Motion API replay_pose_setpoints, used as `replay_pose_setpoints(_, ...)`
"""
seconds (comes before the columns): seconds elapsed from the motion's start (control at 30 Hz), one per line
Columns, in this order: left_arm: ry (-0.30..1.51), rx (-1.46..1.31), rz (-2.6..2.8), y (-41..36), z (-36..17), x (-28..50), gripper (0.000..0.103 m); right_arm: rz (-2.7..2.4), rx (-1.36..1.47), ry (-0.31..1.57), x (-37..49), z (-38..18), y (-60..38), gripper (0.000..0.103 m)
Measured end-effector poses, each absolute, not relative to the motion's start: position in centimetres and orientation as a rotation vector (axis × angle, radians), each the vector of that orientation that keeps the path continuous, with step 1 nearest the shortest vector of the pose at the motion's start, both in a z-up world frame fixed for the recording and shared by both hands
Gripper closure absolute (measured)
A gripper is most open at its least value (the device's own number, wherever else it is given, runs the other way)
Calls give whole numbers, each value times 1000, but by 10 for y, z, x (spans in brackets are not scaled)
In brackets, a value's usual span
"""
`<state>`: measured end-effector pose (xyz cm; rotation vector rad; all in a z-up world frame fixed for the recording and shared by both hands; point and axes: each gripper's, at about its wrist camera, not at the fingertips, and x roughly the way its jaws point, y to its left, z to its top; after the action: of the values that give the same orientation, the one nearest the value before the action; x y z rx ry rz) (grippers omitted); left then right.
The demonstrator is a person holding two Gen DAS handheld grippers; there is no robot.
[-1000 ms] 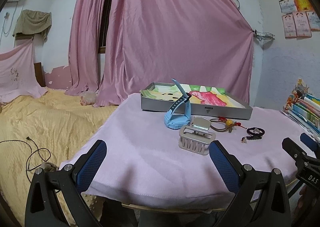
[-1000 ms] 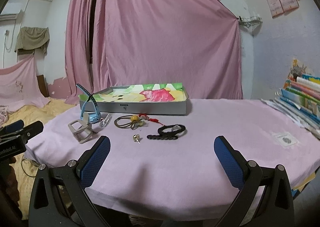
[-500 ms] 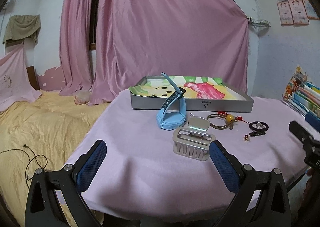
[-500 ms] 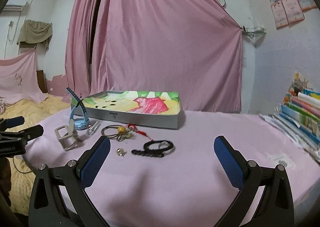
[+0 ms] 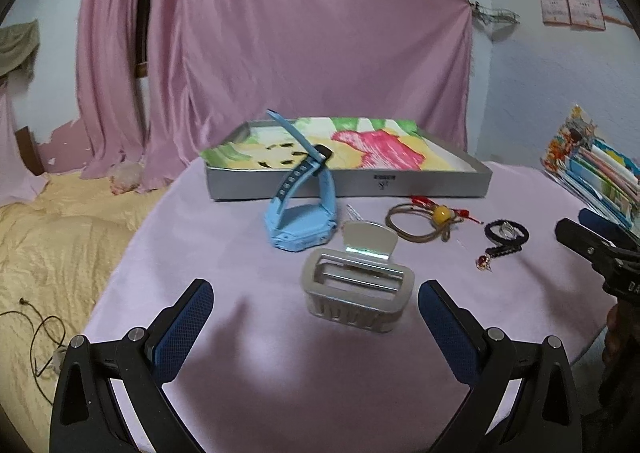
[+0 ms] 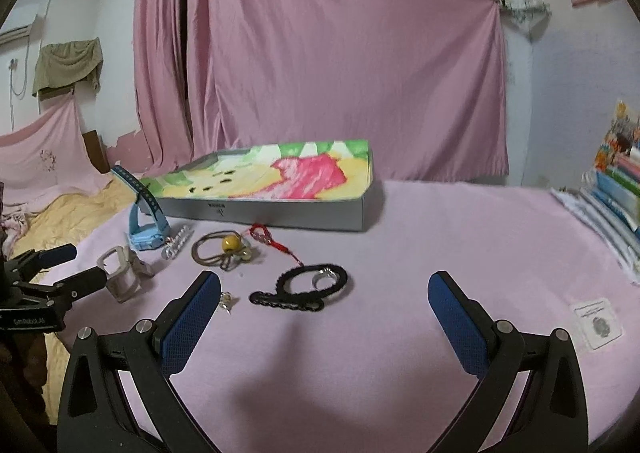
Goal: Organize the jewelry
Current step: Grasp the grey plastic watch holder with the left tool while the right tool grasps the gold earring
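1. The left gripper [image 5: 316, 317] stands open and empty at the bottom of the left view, its blue pads wide apart, low over the pink cloth [image 5: 208, 249].
2. The silver hair claw [image 5: 357, 285] lies just ahead of it, in the centre of the frame, slightly toward the right pad.
3. The blue watch [image 5: 300, 213] stands behind the claw, in front of the grey tray [image 5: 348, 183].
4. The right gripper [image 6: 324, 309] is also open and holds nothing, at the bottom of the right view.
5. The black bracelet [image 6: 304, 287] lies between its pads, nearer the left one; a small earring [image 6: 226, 299] lies just beside the left pad.
6. The brown hair tie [image 6: 222, 249] with a yellow bead lies left of centre, between watch and bracelet.
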<state>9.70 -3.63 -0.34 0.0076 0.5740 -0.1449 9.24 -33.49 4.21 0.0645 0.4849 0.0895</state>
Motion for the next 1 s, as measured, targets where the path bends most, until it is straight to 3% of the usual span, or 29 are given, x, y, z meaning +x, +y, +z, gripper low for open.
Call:
replay_pose_setpoints(0.2, 616, 50, -179, -46, -7, 109, 0, 121, 48, 563, 104, 34, -334, 3)
replay_pose_setpoints(0.27, 630, 65, -191, -48, -8, 112, 0, 152, 35, 593, 108, 32, -330, 10)
replay_pose_setpoints(0.33, 640, 75, -198, -48, -8, 114, 0, 182, 25, 616, 111, 33, -327, 27)
replay_pose_setpoints(0.53, 658, 73, -221, -47, -8, 119, 1, 291, 24, 693, 125, 31, -313, 51)
replay_pose_setpoints(0.6, 661, 67, -227, -46, -8, 121, 5, 313, 18, 706, 128, 30, -307, 52)
replay_pose_setpoints(0.7, 674, 54, -240, -46, -9, 123, 9, 343, 10, 722, 130, 28, -299, 64)
replay_pose_setpoints(1.0, 710, 63, -272, -49, -12, 129, 28, 395, -31, 761, 133, 24, -281, 72)
